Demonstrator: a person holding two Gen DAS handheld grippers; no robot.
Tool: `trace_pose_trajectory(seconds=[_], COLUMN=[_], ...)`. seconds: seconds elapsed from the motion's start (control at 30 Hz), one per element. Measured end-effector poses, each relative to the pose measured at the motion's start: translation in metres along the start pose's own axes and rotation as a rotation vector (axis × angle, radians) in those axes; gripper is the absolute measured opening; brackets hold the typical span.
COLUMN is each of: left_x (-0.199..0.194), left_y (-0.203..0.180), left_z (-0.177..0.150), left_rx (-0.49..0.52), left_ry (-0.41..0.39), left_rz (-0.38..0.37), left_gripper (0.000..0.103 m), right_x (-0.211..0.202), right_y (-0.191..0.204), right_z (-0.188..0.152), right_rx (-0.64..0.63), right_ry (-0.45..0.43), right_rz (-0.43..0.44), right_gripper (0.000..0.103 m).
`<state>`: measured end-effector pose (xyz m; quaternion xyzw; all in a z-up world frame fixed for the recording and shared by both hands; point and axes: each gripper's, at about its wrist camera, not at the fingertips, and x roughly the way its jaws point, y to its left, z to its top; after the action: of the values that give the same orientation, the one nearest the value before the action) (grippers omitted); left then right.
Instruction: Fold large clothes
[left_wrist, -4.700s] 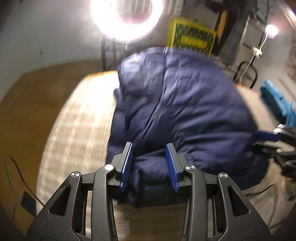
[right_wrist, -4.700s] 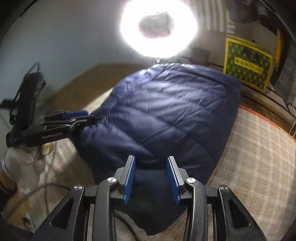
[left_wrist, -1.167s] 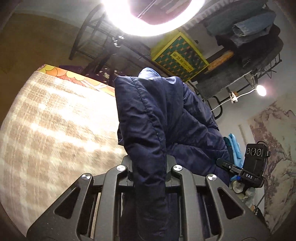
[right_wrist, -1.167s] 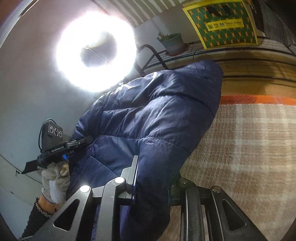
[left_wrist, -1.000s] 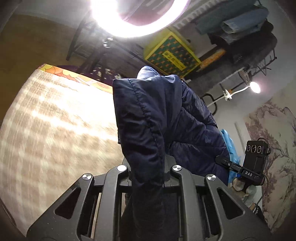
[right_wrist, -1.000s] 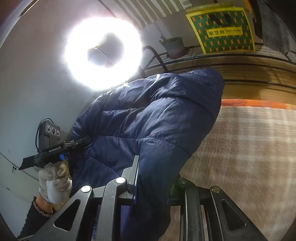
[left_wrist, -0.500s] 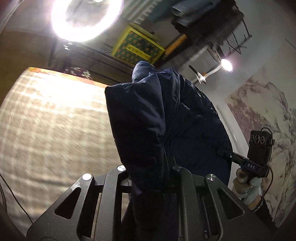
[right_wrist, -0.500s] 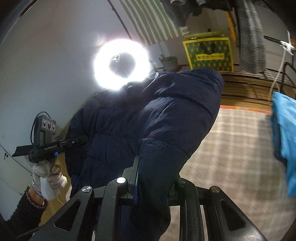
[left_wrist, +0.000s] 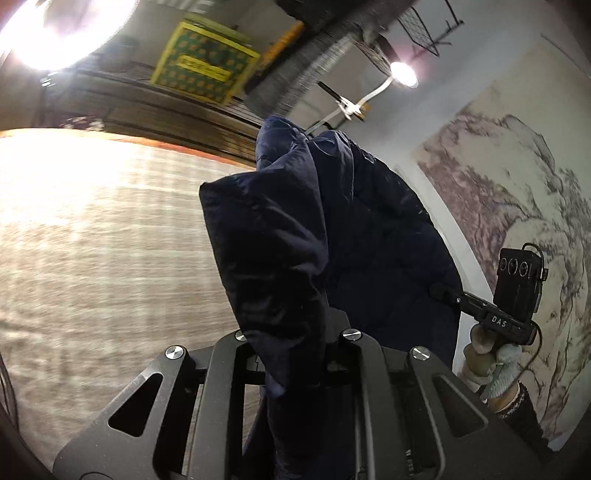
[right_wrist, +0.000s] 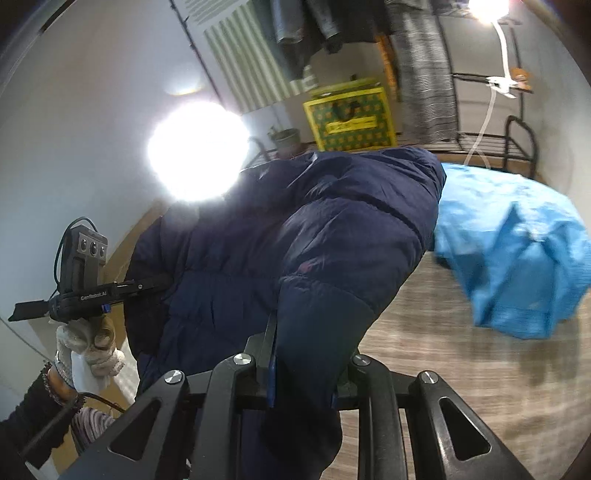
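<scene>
A navy padded jacket (left_wrist: 295, 236) hangs in the air between both grippers, lifted off the plaid cloth (left_wrist: 92, 229). My left gripper (left_wrist: 295, 347) is shut on one edge of it; the fabric bulges up over the jaws and hides the pads. My right gripper (right_wrist: 303, 369) is shut on another edge of the same jacket (right_wrist: 332, 236). The right gripper also shows in the left wrist view (left_wrist: 443, 293), and the left gripper in the right wrist view (right_wrist: 162, 280), each at the jacket's far side.
A crumpled light blue garment (right_wrist: 517, 243) lies on the wood-grain surface (right_wrist: 424, 332) at the right. A yellow-green patterned box (right_wrist: 351, 118), a ring light (right_wrist: 195, 151), a clip lamp (left_wrist: 402, 74) and a clothes rack (right_wrist: 491, 140) stand behind.
Both grippers closed on the jacket, which lay flat 4.7 s ago, and lifted it. Over the last second they swung right with it; the blue garment has come into the right view.
</scene>
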<state>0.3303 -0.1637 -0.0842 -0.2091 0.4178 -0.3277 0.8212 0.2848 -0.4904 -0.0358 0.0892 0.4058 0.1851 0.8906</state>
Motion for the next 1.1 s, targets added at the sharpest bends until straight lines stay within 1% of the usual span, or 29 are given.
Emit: trace_pose_trajectory(seconds=[0.1,0.2,0.43,0.6,0.73,0.77,0.8,0.9,1.1], left_x=[0.03,0.062,0.129,0.173,0.202,0.211,0.219,0.24,0.28], left_y=[-0.032,-0.057,-0.101,-0.135,-0.159,-0.166,-0.171,-0.18,-0.186], left_z=[0.004,0.012,0.034,0.06,0.084,0.091,0.098,0.113,0.141], left_rx=[0.042,0.058,0.087,0.137,0.173,0.183,0.193,0.207,0.215], left_ry=[0.02,0.034,0.049,0.057,0.043,0.037,0.031,0.025,0.0], left_rz=[-0.021,-0.035,-0.078,-0.089,-0.099,-0.101,-0.102,-0.103,-0.109], left_gripper=[0.013,0.013,0.012,0.012,0.012,0.012,0.012,0.012,0.012], right_x=[-0.026,-0.044,-0.061,-0.073,-0.092,-0.095,-0.098,-0.101,-0.09], right_y=[-0.027,-0.057,-0.125,-0.169,-0.196,-0.205,-0.208,-0.227,-0.26], right_z=[0.002,0.011,0.026,0.043,0.057,0.065,0.067,0.088,0.124], right_rx=[0.003,0.004,0.045,0.053,0.047,0.048,0.047,0.04,0.037], right_ry=[-0.018,-0.037,-0.075,-0.115,-0.153,-0.167,-0.173,-0.197,-0.237], right_rz=[-0.035,-0.065,-0.103,-0.144,-0.175,-0.186,-0.192,-0.223,-0.267], right_gripper=[0.019,0.018,0.018,0.017,0.017,0.017,0.017,0.017,0.017])
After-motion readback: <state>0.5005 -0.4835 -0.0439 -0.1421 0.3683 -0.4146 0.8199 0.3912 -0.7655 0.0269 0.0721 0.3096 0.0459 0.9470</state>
